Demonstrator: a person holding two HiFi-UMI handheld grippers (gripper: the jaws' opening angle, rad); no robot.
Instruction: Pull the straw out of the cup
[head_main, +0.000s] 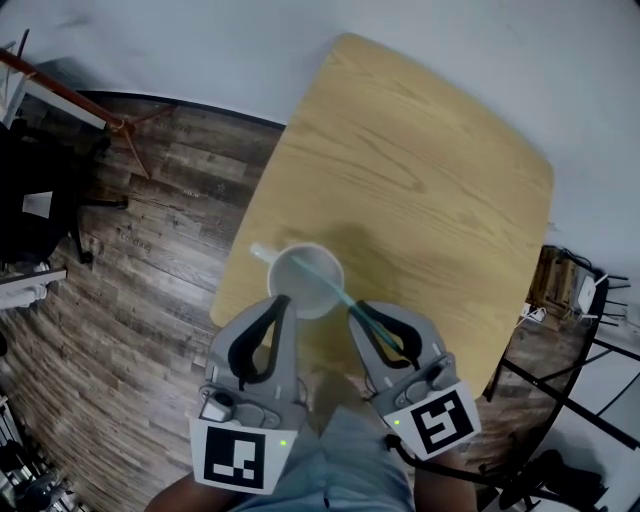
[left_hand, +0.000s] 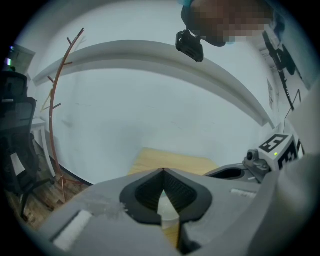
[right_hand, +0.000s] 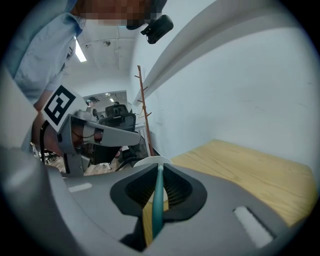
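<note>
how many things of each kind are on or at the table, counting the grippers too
white round cup: 1
thin teal straw: 1
grey two-jaw grippers: 2, the left gripper and the right gripper
light wooden table: 1
total: 5

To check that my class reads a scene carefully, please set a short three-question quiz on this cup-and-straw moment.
1. Which gripper clamps the straw: A left, B right?
2. Fill in: the cup stands on a ___ table.
3. True or false: the straw is already fully out of the cup.
Key: 1. B, the right gripper. 2. wooden. 3. False.
</note>
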